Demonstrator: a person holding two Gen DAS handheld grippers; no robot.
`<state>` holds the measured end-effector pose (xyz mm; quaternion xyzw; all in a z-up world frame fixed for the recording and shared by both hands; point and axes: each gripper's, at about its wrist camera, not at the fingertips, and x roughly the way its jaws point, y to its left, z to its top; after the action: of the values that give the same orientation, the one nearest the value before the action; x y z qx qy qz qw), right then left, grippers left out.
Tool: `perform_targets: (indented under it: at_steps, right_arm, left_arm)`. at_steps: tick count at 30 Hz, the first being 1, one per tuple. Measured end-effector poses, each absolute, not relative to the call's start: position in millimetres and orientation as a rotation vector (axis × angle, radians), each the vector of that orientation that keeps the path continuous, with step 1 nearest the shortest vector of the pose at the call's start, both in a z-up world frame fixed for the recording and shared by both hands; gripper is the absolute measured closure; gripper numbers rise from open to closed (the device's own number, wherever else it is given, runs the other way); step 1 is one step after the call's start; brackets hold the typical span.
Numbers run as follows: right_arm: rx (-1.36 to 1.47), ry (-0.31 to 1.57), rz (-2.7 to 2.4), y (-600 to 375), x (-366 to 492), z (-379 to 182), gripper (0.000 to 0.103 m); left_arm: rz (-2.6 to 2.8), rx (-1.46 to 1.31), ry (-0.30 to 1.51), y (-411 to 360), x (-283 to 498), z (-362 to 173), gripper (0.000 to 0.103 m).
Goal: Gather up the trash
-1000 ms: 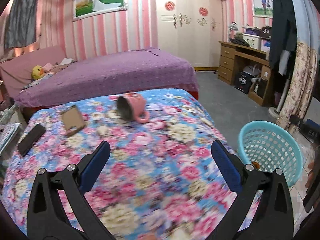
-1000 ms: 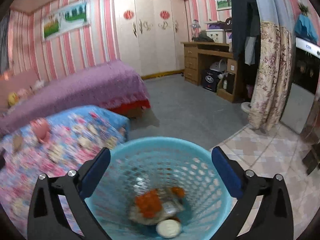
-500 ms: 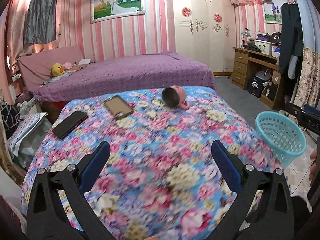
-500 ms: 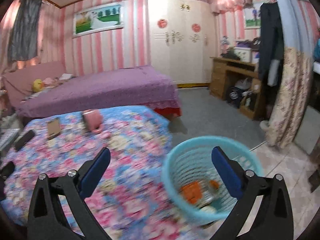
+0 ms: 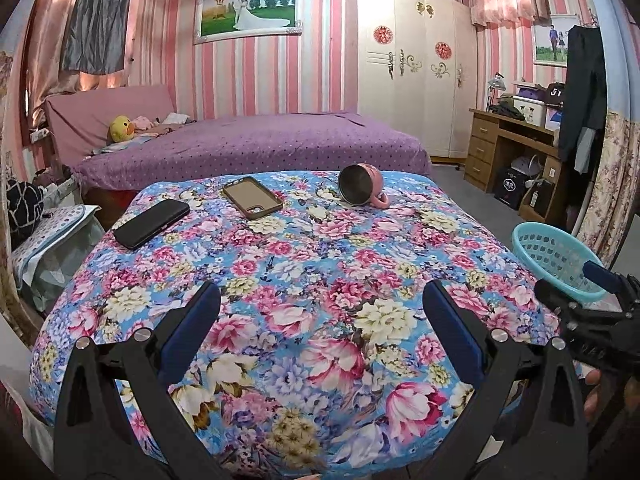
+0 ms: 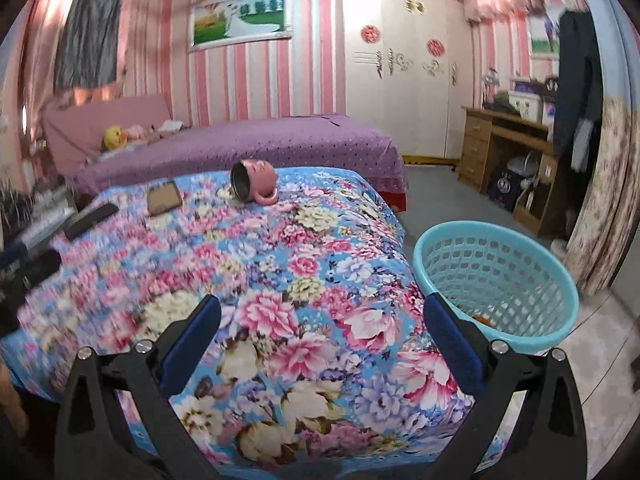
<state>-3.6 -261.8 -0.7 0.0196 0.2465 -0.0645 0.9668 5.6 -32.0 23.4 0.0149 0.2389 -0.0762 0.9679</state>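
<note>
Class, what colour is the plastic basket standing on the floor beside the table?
Light turquoise blue basket, with a perforated wall. It shows best in the right wrist view.

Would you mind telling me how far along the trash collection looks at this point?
Some trash already lies in the turquoise basket; an orange scrap shows at its bottom. Nothing is in hand: the left gripper and right gripper both hover over the floral cover with jaws open and empty. Only a tipped pink mug, a phone case and a black phone remain, so little seems left.

Left wrist view: above near bed edge, facing wardrobe. Right wrist view: further right, near basket [image 6: 496, 284]. Shared: floral bed [image 5: 304, 280], mug [image 5: 362, 189], basket.
</note>
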Motion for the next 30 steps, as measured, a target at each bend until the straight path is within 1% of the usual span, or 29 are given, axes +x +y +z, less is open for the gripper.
perform_targets:
  at_steps: [6, 30]
  right_arm:
    - [0.026, 0.439, -0.115, -257.1, -7.1, 7.2, 0.004]
    - [0.034, 0.437, -0.109, -250.7, 1.8, 3.2, 0.004]
  left_arm:
    - [-0.143, 0.018, 0.476, -26.7, 4.2, 18.0, 0.005]
    - [-0.148, 0.030, 0.479, -25.8, 13.8, 7.0, 0.005]
